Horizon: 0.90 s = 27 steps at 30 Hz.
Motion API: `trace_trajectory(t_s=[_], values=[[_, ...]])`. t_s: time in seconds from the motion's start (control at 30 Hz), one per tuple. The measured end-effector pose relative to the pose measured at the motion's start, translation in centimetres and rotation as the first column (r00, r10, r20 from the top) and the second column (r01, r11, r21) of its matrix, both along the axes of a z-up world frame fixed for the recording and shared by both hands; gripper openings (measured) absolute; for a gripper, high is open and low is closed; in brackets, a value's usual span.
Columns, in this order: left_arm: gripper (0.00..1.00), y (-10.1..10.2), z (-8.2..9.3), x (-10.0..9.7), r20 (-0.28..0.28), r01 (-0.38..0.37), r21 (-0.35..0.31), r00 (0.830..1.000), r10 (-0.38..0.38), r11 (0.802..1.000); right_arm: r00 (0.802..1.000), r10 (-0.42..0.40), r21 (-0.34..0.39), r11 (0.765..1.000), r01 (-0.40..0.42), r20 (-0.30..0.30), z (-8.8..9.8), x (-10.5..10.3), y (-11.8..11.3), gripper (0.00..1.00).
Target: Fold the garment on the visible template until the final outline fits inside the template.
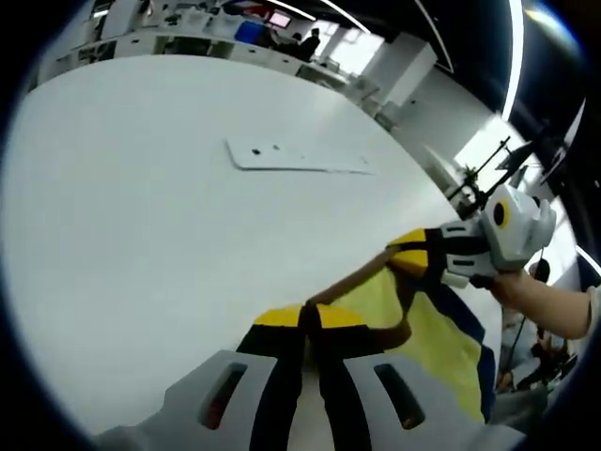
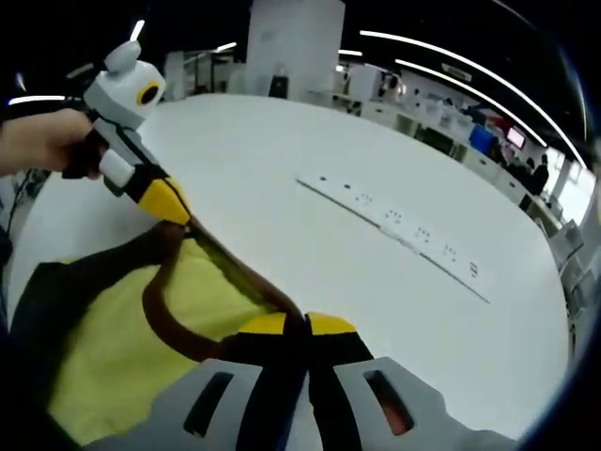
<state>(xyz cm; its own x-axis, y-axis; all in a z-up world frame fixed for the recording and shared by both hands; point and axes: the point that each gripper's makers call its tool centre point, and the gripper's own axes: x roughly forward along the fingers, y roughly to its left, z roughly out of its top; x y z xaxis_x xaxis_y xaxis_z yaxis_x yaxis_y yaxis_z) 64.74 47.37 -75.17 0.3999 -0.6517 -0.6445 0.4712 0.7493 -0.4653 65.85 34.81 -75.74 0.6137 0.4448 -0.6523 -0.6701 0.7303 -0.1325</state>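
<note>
I'm looking across a big white table (image 1: 141, 216) that takes up most of both views, with an office room behind it at the far side. On the near part of the table lies the garment (image 2: 141, 329), yellow with dark brown trim and a dark blue panel; in the left gripper view it (image 1: 423, 329) spreads to the right of my near jaws. I can't make out any template outline under it. Its brown edge is pulled taut between my two tools. A long white power strip (image 2: 394, 224) lies flat on the table further out, well apart from the cloth; in the left gripper view it (image 1: 296, 155) sits in the middle distance. My left gripper (image 1: 305, 319) has its yellow-tipped jaws pressed together on the garment's brown edge, and I see it again in the right gripper view (image 2: 169, 202), held by a hand (image 2: 42, 141) at the far left. My right gripper (image 2: 296, 327) is likewise clamped on the same brown edge, and it shows in the left gripper view (image 1: 413, 252) at the right, pinching the trim
</note>
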Motion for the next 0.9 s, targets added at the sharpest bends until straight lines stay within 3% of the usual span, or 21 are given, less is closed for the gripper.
trace_trajectory(t_s=[0.7,0.9], values=[[0.00,0.1,-0.4,1.9,0.012,-0.007,0.006,1.000,0.007,1.000,0.999,-0.032,0.000,0.999,0.032,0.024,0.3,0.7,-0.6,0.14],[0.00,-0.7,0.3,0.6,0.015,-0.005,0.012,1.000,0.005,1.000,0.999,-0.037,0.020,0.999,0.037,0.019,0.7,0.4,-0.7,0.14]])
